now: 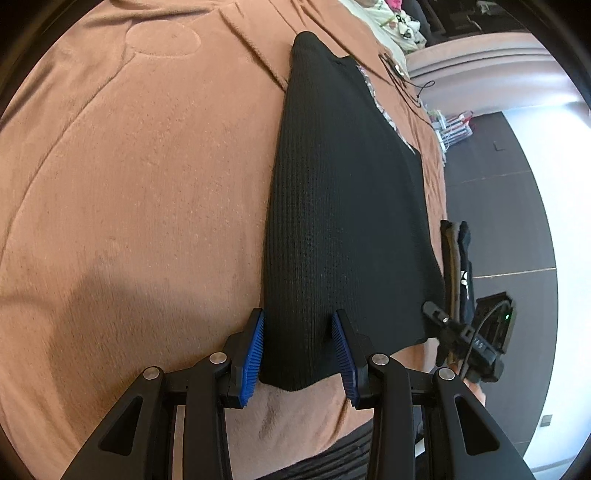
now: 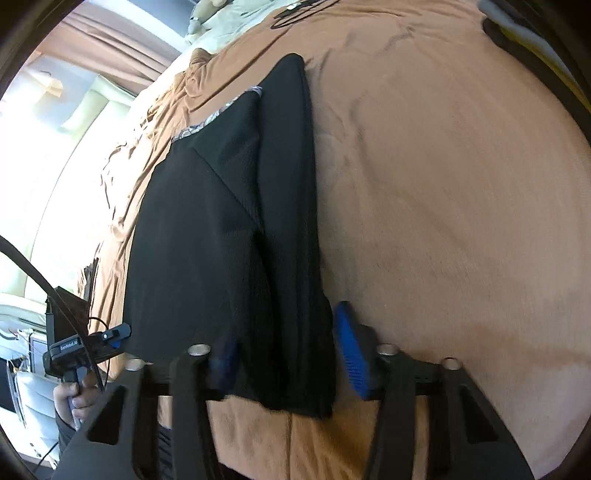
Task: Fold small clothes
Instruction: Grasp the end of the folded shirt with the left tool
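Observation:
A black knit garment [image 1: 343, 184] lies folded lengthwise on a brown bedspread [image 1: 129, 184], with a patterned trim along its far side. My left gripper [image 1: 299, 354] is shut on the near corner, and a raised fold of the fabric fills the gap between its blue pads [image 1: 255, 354]. In the right wrist view the same garment [image 2: 207, 229] runs away from me. My right gripper [image 2: 288, 365] holds the other near corner between its blue pads [image 2: 351, 354]; the left pad is blurred and partly covered by cloth.
The bedspread [image 2: 443, 184] stretches wide beside the garment. Pale printed bedding [image 1: 391, 18] lies at the far end. A cord [image 1: 402, 85] rests near it. The bed edge drops to a dark floor [image 1: 517, 206]. A hand [image 2: 74, 398] holds the left gripper's handle.

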